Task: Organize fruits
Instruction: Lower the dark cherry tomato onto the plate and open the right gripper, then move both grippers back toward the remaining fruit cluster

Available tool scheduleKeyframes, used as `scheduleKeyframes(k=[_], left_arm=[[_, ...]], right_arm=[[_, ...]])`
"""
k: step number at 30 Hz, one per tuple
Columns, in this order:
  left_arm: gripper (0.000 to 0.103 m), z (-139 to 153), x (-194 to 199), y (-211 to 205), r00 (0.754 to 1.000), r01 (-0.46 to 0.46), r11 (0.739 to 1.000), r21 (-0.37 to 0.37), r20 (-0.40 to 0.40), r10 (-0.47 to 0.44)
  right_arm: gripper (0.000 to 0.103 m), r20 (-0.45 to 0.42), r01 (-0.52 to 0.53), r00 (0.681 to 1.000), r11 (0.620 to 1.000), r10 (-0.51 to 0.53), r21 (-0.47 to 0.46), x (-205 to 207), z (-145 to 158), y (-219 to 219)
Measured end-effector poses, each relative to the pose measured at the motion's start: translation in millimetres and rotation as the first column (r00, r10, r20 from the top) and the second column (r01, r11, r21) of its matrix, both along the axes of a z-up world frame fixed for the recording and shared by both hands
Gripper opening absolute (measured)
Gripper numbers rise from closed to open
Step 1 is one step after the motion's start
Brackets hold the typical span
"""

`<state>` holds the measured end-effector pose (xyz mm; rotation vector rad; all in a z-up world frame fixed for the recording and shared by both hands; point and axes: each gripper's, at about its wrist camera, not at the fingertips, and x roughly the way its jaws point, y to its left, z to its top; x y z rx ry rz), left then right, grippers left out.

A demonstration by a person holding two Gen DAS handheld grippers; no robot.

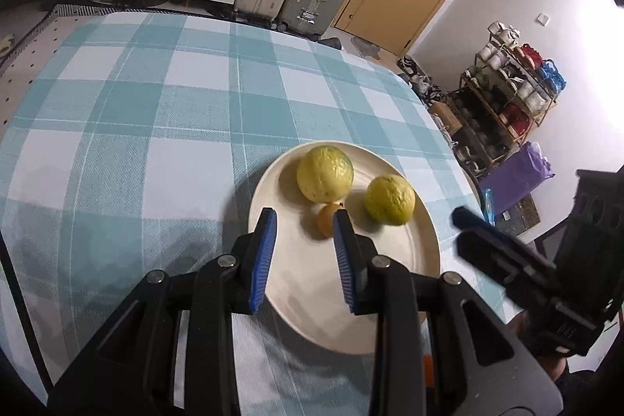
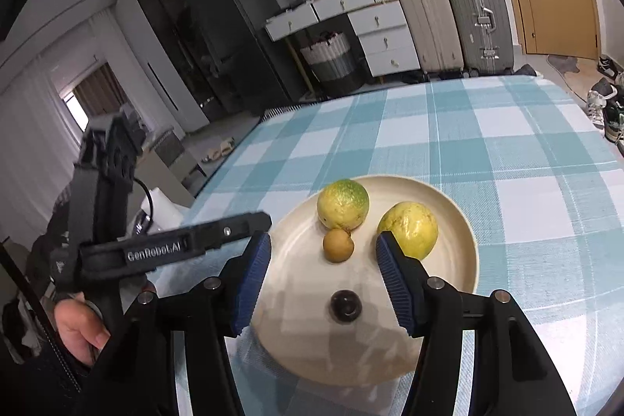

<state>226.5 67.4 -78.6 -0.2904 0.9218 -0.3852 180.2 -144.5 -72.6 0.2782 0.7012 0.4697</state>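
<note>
Over the plate (image 1: 269, 283) in the left wrist view, the left gripper (image 1: 304, 225) gapes empty near 3 fruits, while in the right wrist view the right gripper (image 2: 323, 252) stands spread above the dark fruit (image 2: 345, 305), apparently placed; withdrawing seems next.

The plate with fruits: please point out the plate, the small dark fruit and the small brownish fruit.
plate (image 2: 464, 221), right wrist view, on its rim at the right.
small dark fruit (image 2: 346, 305), right wrist view, on its top.
small brownish fruit (image 2: 338, 245), right wrist view, on its middle.
</note>
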Motion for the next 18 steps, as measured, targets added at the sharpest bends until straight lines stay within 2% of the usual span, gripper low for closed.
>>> scheduleKeyframes(k=[2, 4, 6, 9, 11, 12, 13, 15, 17, 18], left_arm=[[0.035, 4, -8, -1, 1.0, 0.003, 1.0, 0.0, 0.015, -0.003], [0.047, 7, -17, -2, 1.0, 0.004, 1.0, -0.006, 0.021, -0.004], [0.05, 9, -27, -5, 1.0, 0.006, 1.0, -0.017, 0.026, -0.006], [0.052, 11, -42, -10, 0.999, 0.009, 1.0, 0.004, 0.04, -0.009], [0.064, 15, -52, -14, 0.998, 0.01, 1.0, 0.024, 0.06, -0.011], [0.078, 18, -58, -16, 0.997, -0.003, 0.999, 0.044, 0.072, 0.0], [0.085, 21, -64, -17, 0.996, -0.017, 0.998, 0.055, 0.088, 0.012], [0.087, 28, -76, -18, 0.992, -0.026, 0.997, 0.067, 0.126, 0.017], [0.09, 32, -84, -20, 0.99, -0.036, 0.996, 0.082, 0.136, 0.024], [0.095, 33, -87, -21, 0.99, -0.042, 0.995, 0.093, 0.137, 0.029]], right_arm=[[0.058, 0.031, 0.003, 1.0, 1.0, -0.004, 0.01, -7, 8, -5], [0.065, 0.061, 0.007, 0.998, 1.0, -0.007, 0.012, -16, 15, -8], [0.068, 0.096, 0.005, 0.995, 1.0, -0.006, 0.019, -25, 21, -12], [0.07, 0.134, -0.004, 0.991, 1.0, 0.001, 0.022, -38, 27, -16], [0.082, 0.136, -0.002, 0.991, 1.0, 0.0, 0.01, -44, 29, -17], [0.086, 0.134, 0.006, 0.991, 1.0, -0.005, -0.006, -49, 30, -17], [0.09, 0.134, 0.013, 0.991, 1.0, -0.011, -0.02, -52, 30, -18], [0.09, 0.138, 0.02, 0.99, 0.999, -0.014, -0.043, -59, 33, -20], [0.096, 0.131, 0.023, 0.991, 0.999, -0.017, -0.045, -62, 32, -23], [0.097, 0.123, 0.032, 0.992, 0.998, -0.026, -0.046, -64, 32, -24]])
